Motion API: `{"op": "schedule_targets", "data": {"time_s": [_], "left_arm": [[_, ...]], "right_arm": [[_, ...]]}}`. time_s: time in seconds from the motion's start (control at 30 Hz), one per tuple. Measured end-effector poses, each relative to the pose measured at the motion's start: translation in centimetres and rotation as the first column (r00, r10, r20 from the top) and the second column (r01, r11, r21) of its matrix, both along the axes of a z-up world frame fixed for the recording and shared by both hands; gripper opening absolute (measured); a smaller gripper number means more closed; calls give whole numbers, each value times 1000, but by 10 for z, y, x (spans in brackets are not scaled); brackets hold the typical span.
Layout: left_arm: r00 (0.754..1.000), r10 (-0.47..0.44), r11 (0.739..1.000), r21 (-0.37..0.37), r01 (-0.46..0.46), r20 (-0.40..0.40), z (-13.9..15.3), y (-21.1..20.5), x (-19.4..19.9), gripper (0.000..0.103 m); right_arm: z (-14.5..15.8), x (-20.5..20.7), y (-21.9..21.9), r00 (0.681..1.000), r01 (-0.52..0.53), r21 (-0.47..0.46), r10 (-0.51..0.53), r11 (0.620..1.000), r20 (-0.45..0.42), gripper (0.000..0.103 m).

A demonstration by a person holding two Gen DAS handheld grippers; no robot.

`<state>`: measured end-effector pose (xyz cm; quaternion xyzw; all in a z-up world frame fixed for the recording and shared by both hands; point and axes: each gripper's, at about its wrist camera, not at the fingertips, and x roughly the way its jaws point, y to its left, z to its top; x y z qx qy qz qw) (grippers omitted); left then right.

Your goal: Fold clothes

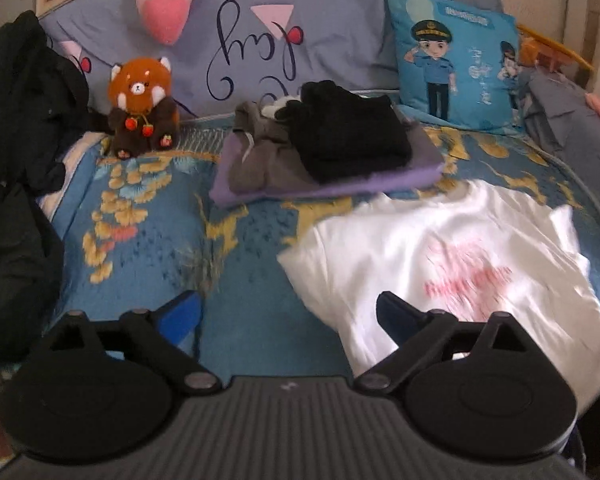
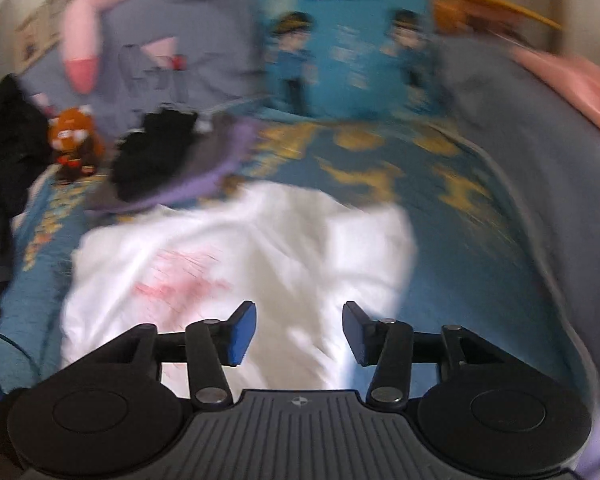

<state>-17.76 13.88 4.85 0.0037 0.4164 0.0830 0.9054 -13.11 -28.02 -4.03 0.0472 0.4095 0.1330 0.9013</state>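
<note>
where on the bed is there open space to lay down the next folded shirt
Bare bedspread lies between the red panda plush, the folded clothes stack and the white T-shirt. Another strip runs right of the shirt, before the blue cushion. The left edge is crowded with dark clothes.

The whole right wrist view is smeared by motion blur, so the blue cushion [image 2: 348,52] far beyond the right tongs [image 2: 298,332] shows only vague figures. The red print on the white T-shirt [image 1: 460,264], ahead and right of the left tongs [image 1: 288,316], is unreadable. The dark clothing [image 1: 16,128] far to their left is cut off by the picture's edge.
</note>
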Motion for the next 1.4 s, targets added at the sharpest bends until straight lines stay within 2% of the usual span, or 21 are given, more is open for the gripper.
{"op": "schedule_targets", "data": {"time_s": [0.1,0.17,0.23,0.3,0.4,0.47,0.53,0.7,0.8,0.83,0.9,0.97,1.0,1.03,1.07,1.2,1.27,1.3,1.4], "left_arm": [[998,50,998,-30,-51,-24,-19,12,15,97],[995,79,996,-46,-82,-54,-37,23,17,97],[991,101,994,-42,-105,-91,-58,32,17,97],[988,108,992,-47,-114,-111,-71,39,12,97],[988,97,992,-69,-106,-121,-83,43,2,97],[990,80,994,-66,-88,-116,-88,40,-4,99],[992,69,996,-41,-74,-109,-90,36,-5,101],[991,64,998,-12,-66,-117,-99,39,2,103],[991,65,997,-35,-70,-113,-101,46,3,103],[991,70,996,-46,-75,-112,-102,49,3,103],[990,81,994,-62,-88,-114,-104,55,2,103],[988,97,991,-76,-106,-120,-108,61,-1,103],[987,105,990,-83,-115,-123,-110,65,-2,103],[986,111,989,-88,-123,-125,-111,67,-4,103],[985,117,987,-93,-129,-126,-113,70,-5,103],[983,128,985,-102,-142,-130,-117,75,-11,103],[982,134,983,-105,-148,-131,-118,76,-11,103],[982,136,983,-107,-150,-131,-118,76,-11,103],[983,136,982,-111,-150,-121,-116,74,-8,103]], "right_arm": [[-6,35,52,989,-144,2,144,990,33,50],[-14,52,93,970,-240,-23,241,971,44,50],[-21,67,142,936,-344,-60,348,937,56,50],[-24,77,186,885,-453,-98,461,886,71,50],[-22,90,256,765,-618,-184,639,764,81,50],[-19,101,302,673,-710,-239,738,662,45,50],[-18,113,338,607,-769,-264,794,583,-16,53],[-39,145,419,505,-855,-275,826,439,-250,54],[-59,136,452,432,-883,-342,839,321,-330,54],[-65,134,460,418,-888,-357,835,292,-357,54],[-82,131,477,391,-900,-365,811,238,-436,46],[-102,130,488,404,-897,-385,755,216,-517,20],[-108,131,490,422,-888,-407,732,214,-535,4],[-114,131,491,438,-879,-427,711,212,-550,4],[-114,130,490,441,-879,-422,715,222,-543,4],[-94,138,466,483,-868,-371,733,329,-479,3],[-71,146,448,509,-859,-288,758,423,-407,3],[-60,149,441,520,-854,-250,769,457,-370,3],[-25,152,423,515,-857,-109,827,504,-227,3]]}}
